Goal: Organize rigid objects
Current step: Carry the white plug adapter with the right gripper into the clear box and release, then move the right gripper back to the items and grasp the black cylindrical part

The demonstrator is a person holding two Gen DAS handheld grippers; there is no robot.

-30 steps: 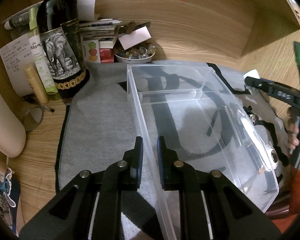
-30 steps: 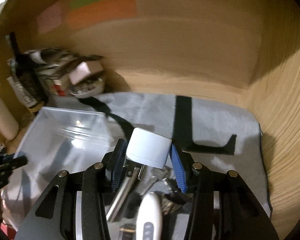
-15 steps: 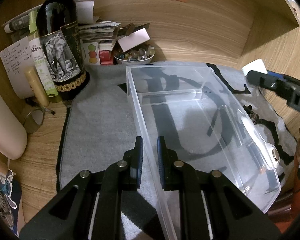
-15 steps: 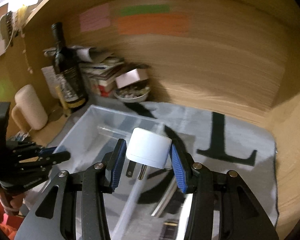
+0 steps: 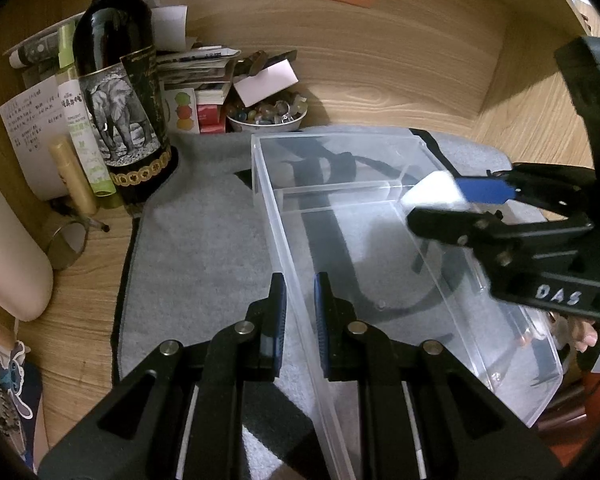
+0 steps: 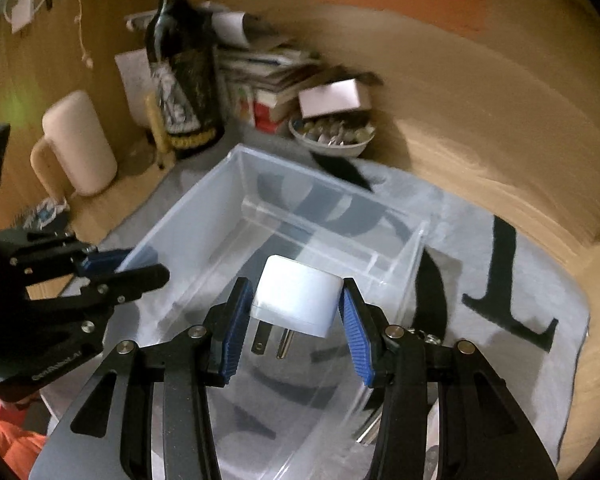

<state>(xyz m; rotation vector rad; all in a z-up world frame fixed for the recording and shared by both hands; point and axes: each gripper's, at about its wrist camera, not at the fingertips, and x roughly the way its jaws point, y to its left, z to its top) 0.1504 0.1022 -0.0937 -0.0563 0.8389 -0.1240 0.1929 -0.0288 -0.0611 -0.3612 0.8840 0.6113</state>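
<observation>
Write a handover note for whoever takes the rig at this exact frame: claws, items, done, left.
Left claw: shut on the near wall of the clear bin, steadying it.
Right claw: shut on the white plug adapter, prongs down, above the bin's larger compartment.
Done: adapter picked up and brought over the bin; the bin looks empty so far.
Left: lower and release the adapter. More small items show beside the bin at the right claw's lower edge, too blurred to identify.
</observation>
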